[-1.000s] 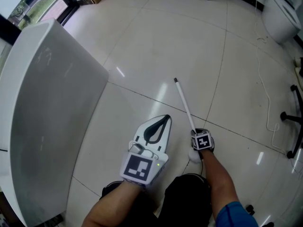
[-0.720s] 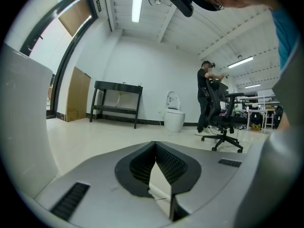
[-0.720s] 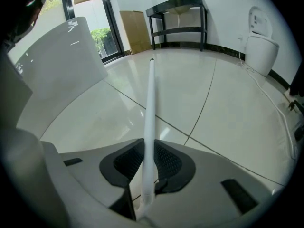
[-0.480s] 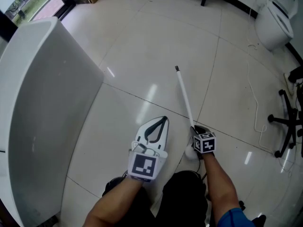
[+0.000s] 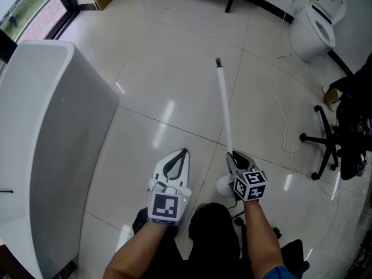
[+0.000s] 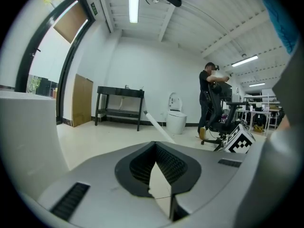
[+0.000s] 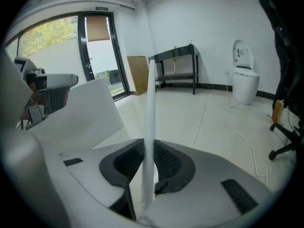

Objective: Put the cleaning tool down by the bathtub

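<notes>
The cleaning tool is a long white handle [image 5: 224, 106] with a round white head [image 5: 224, 186] at its near end. My right gripper [image 5: 231, 154] is shut on the handle just above the head. In the right gripper view the handle [image 7: 151, 103] runs up between the pads of that gripper [image 7: 150, 146] and points away over the floor. My left gripper [image 5: 184, 151] is beside it on the left, shut and holding nothing [image 6: 154, 145]. The white bathtub [image 5: 52, 144] stands to the left of both grippers, a stretch of floor away.
A white toilet [image 5: 314, 16] stands at the far right wall, with a black office chair [image 5: 331, 132] and a white cable [image 5: 285, 127] on the tiles near it. A black table [image 6: 118, 103] stands against the far wall. A person [image 6: 209, 99] stands by the chair.
Both grippers have come up from the floor, the right one more, carrying the tool. The handle now reaches farther across the tiles. More of the room's far side shows.
</notes>
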`<move>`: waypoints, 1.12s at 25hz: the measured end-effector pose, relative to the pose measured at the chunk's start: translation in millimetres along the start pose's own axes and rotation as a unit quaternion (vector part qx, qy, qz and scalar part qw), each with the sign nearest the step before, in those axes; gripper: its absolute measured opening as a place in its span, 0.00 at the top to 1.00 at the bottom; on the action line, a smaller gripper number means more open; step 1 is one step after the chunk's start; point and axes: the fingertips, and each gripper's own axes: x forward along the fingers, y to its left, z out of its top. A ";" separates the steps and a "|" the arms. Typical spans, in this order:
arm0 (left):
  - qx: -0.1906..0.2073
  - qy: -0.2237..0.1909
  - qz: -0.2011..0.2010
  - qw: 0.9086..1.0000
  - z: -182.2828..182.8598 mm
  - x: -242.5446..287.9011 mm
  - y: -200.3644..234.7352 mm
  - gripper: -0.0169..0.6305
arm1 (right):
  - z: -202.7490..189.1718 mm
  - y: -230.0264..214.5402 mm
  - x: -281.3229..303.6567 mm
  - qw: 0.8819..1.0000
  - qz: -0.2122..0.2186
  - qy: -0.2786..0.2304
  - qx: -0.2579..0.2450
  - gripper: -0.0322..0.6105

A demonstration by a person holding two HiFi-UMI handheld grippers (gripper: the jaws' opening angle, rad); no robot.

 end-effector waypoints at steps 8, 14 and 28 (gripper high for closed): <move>-0.002 0.003 0.019 1.000 138.9 -88.6 -40.2 0.98 | 160.4 64.4 -176.8 0.997 0.009 -0.082 -0.002 0.81; 0.008 -0.010 0.030 0.999 267.4 -159.5 -61.6 0.98 | 271.0 113.9 -307.0 0.991 0.021 -0.130 -0.013 0.81; 0.044 -0.049 0.052 0.996 414.3 -269.1 -123.5 0.98 | 407.9 168.7 -483.6 0.966 0.075 -0.246 -0.014 0.81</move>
